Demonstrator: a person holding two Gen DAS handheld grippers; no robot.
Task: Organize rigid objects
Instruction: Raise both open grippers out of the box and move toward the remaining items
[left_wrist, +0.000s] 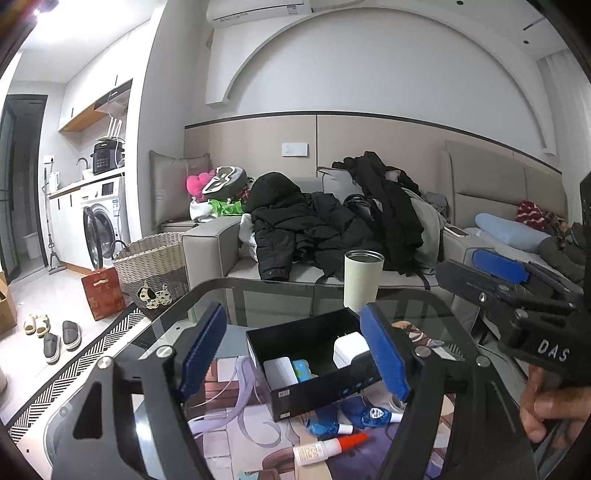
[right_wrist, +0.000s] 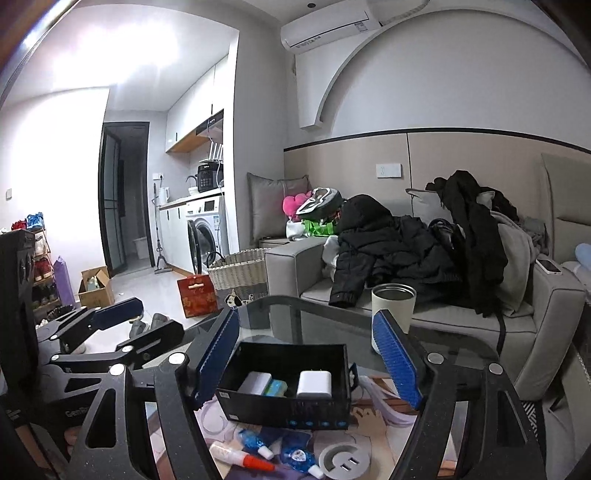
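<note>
One glue tube (left_wrist: 328, 447), red tip rightward.

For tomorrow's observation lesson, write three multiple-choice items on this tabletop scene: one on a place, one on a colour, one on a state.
1. Where does the white charger sit?
A. inside the black box
B. on the sofa
C. in the wicker basket

2. What colour is the cap of the glue tube lying in front of the box?
A. green
B. orange-red
C. yellow

3. In what state is the cream tumbler at the far side of the glass table?
A. tipped on its side
B. upright with a lid on
C. upright with no lid

Answers:
1. A, the charger stands within the box walls, beside other small items.
2. B, the tapered cap is orange-red.
3. C, it stands straight and its dark mouth shows open.
</note>
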